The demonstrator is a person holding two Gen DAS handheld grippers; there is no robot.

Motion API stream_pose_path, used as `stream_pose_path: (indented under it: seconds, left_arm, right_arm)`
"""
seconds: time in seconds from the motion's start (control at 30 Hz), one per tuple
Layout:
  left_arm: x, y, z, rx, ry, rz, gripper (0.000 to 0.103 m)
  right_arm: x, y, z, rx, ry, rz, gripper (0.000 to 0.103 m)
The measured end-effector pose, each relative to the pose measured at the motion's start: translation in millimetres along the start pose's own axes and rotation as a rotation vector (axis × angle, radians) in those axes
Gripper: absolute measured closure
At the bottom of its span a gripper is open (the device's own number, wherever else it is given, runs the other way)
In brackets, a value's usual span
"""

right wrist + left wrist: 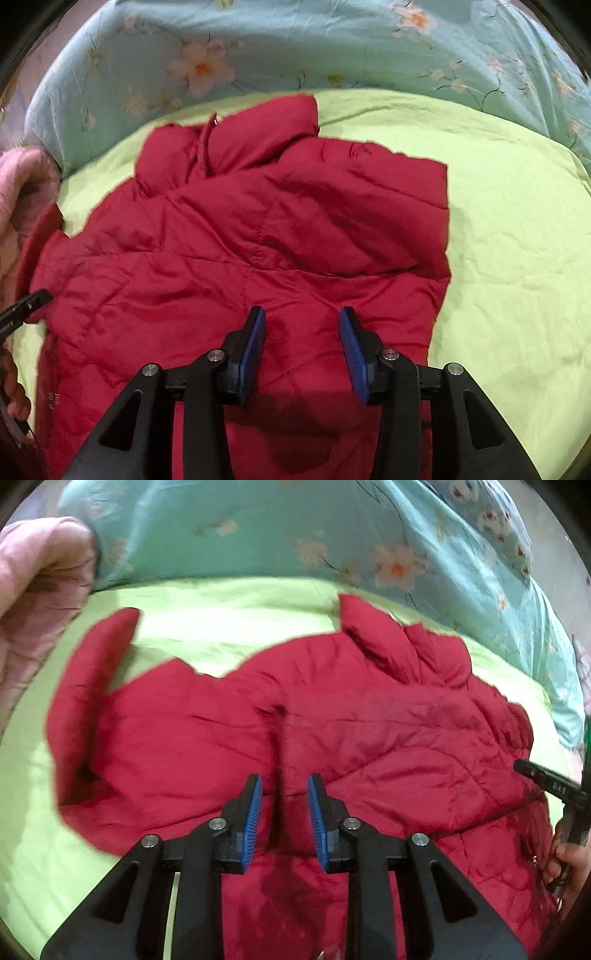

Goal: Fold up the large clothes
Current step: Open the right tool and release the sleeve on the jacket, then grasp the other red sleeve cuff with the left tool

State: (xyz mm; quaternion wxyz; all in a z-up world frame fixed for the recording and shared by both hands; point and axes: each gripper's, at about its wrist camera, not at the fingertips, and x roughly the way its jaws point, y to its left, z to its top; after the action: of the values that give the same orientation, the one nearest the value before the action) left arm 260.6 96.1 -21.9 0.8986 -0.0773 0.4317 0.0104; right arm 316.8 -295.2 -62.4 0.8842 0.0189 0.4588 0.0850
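My left tongs (284, 797) stand narrowly apart with nothing between the blue pads (253, 823), poised over the red padded jacket (332, 731). My right tongs (302, 332) gape wider, also empty, above the same jacket (240, 240). The jacket lies spread on the lime-green bed sheet (517, 240), collar toward the far side. Beyond it runs a teal floral quilt (258, 535), with a pink quilted garment (37, 590) at the far left.

Bare sheet (517, 240) right of jacket (258, 240)
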Motion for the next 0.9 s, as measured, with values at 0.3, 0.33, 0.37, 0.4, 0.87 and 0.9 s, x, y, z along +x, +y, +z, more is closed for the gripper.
stream_pose_path:
  seconds: [0.3,0.33,0.37,0.4,0.87,0.9]
  left_arm:
    - [-38.6,86.9,16.5,-0.195,-0.123,0.100,0.079]
    - [-38.8,93.2,18.5,-0.206,-0.127,0.112,0.079]
    - [-38.8,100.9,21.2,-0.221,-0.134,0.132,0.079]
    - [-37.7,107.0,23.7,-0.231,-0.138,0.143,0.076]
    - [37.6,134.6,54.9,-0.200,0.007,0.248,0.057]
    - [38.9,135.6,55.9,-0.200,0.007,0.251,0.061]
  right_arm:
    - [-35.0,7.3,-16.2,0.009,-0.043,0.076,0.060]
    - [-36.9,8.0,-18.2,0.008,-0.044,0.081,0.060]
    - [-39.9,8.9,-20.4,0.008,-0.045,0.089,0.060]
    - [-42.1,10.0,-22.0,0.006,-0.045,0.095,0.060]
    - [-59.1,36.5,-39.3,-0.023,-0.031,0.167,0.060]
    - [-58.9,37.6,-40.0,-0.028,-0.028,0.167,0.059]
